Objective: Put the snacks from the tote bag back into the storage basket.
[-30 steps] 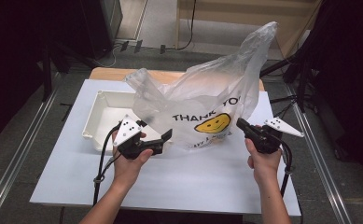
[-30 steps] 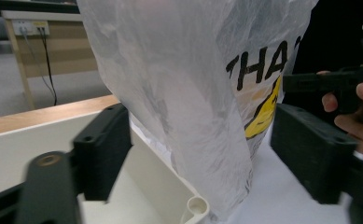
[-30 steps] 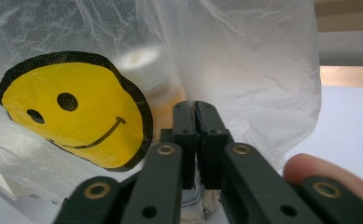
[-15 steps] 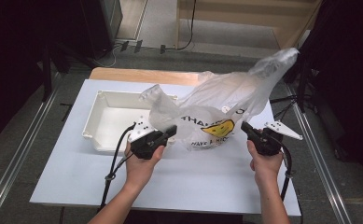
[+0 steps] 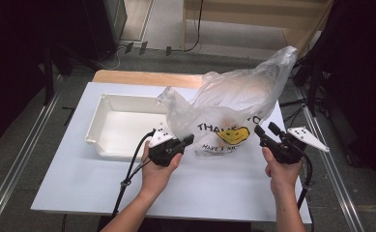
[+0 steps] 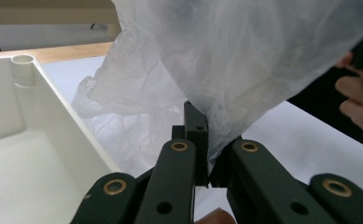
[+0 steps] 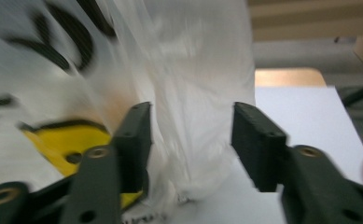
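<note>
A translucent white plastic bag [image 5: 234, 99] printed with "THANK YOU" and a yellow smiley stands puffed up on the white table. My left gripper [image 5: 189, 140] is shut on the bag's lower left edge. In the left gripper view the film [image 6: 244, 70] is pinched between the closed jaws of that gripper [image 6: 208, 156]. My right gripper [image 5: 266, 129] is open at the bag's right side. In the right gripper view its jaws stand wide apart around a fold of the bag [image 7: 193, 93], gripper [image 7: 191, 135], with the smiley print just to the left.
A shallow white tray [image 5: 94, 130] sits on the table's left half, just left of the bag, and its wall [image 6: 72, 130] runs close beside my left gripper. Bare white tabletop [image 5: 214, 188] lies in front of both hands. Dark stands flank the table.
My left gripper has slid to the right with the bag edge in it. The bag has shifted right and its top has sagged lower. The right gripper has barely moved.
</note>
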`<state>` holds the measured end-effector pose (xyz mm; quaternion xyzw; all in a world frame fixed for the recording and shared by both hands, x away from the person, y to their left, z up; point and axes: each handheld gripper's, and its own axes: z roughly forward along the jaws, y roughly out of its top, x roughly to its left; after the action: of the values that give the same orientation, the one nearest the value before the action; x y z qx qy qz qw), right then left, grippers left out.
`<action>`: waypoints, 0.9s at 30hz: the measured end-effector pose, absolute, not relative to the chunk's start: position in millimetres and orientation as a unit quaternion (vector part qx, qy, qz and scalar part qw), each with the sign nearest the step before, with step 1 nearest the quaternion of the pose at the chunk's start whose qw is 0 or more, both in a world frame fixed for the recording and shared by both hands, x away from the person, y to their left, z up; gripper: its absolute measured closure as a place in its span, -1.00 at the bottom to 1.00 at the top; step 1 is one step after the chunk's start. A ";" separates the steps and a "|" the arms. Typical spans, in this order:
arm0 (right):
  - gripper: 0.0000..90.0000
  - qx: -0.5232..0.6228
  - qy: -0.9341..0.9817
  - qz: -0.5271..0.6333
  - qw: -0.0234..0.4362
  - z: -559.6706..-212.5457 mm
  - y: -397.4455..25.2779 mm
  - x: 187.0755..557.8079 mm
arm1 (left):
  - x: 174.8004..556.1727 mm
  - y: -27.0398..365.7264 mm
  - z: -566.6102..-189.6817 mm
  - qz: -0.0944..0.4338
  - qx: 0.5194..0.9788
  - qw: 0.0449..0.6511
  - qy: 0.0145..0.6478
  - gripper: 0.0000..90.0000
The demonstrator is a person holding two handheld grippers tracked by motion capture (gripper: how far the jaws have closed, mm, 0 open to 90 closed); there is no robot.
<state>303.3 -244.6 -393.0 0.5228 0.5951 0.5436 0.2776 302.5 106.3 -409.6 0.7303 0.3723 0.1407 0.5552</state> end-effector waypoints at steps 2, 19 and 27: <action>-0.21 0.514 0.594 0.552 0.280 -388.1 -244.8 300.9 | 302.3 104.9 -410.1 0.138 0.732 0.555 0.370 1.00; -0.44 0.450 0.612 0.600 0.251 -345.4 -206.1 280.9 | 295.7 86.3 -418.4 0.114 0.753 0.548 0.348 0.99; 0.91 0.482 0.614 0.576 0.243 -367.5 -200.9 294.6 | 289.2 74.1 -423.9 0.088 0.765 0.547 0.329 0.83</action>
<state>294.6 -200.9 -367.5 0.4820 0.6141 0.5757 0.2432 289.2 74.1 -423.9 0.7651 0.3286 0.0876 0.5468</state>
